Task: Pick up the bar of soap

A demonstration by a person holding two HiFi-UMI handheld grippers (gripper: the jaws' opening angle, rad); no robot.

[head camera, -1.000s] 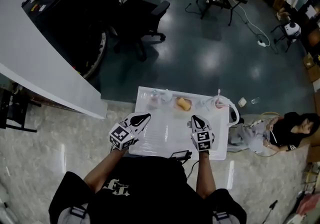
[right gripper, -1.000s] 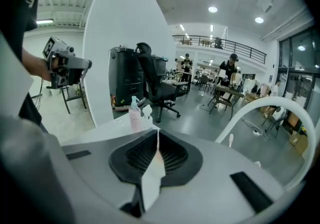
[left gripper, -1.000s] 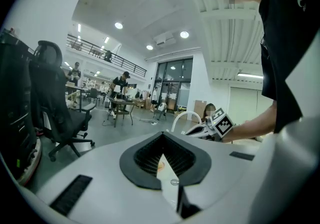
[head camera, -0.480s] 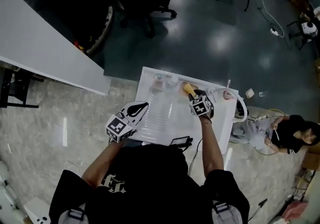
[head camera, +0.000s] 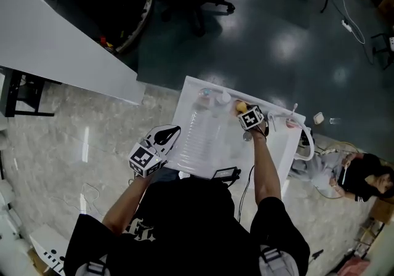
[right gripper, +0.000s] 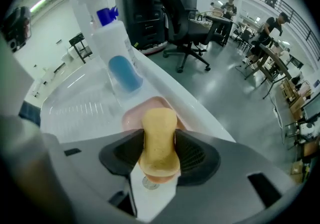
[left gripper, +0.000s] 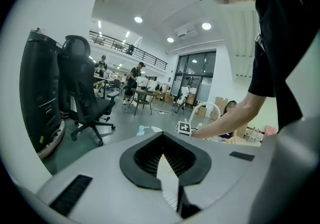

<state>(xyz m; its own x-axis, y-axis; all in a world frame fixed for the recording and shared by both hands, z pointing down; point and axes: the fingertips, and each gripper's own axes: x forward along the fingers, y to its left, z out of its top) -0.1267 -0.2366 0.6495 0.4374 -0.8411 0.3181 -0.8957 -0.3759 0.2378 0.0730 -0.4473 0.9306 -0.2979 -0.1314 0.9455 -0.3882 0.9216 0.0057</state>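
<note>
Only the right gripper view is showing you the grip plainly. Your right gripper (right gripper: 160,154) is pointing steeply down at the far edge of the white plastic table (head camera: 191,151). Its jaws have just been opening and are standing wide. The yellow-orange oblong bar of soap (right gripper: 159,135) is sitting between them, its sides just beside the black pads; I cannot tell whether they are touching it. That view is also showing the soap lying on a shallow pink soap dish (right gripper: 131,119). The head view is hiding the dish behind the gripper, so from above you are seeing only a yellow spot at the table's far edge, just past the marker cube.

The left gripper view is giving you what the others are not. Your left gripper (left gripper: 167,168) is closed, its jaws together with nothing between them. It is looking across the table at your right forearm (left gripper: 235,113) reaching out. In the head view that gripper is hovering at the table's near left edge.

Counting:
- There is one bar of soap and one pink dish.
- One clear spray bottle with blue liquid and a blue nozzle (right gripper: 117,58) is standing on the table's far part.
- One black office chair (right gripper: 175,8) is standing on the dark floor beyond the table.
- One person (head camera: 369,173) is sitting off the table's right side, showing in the head view alone.
</note>
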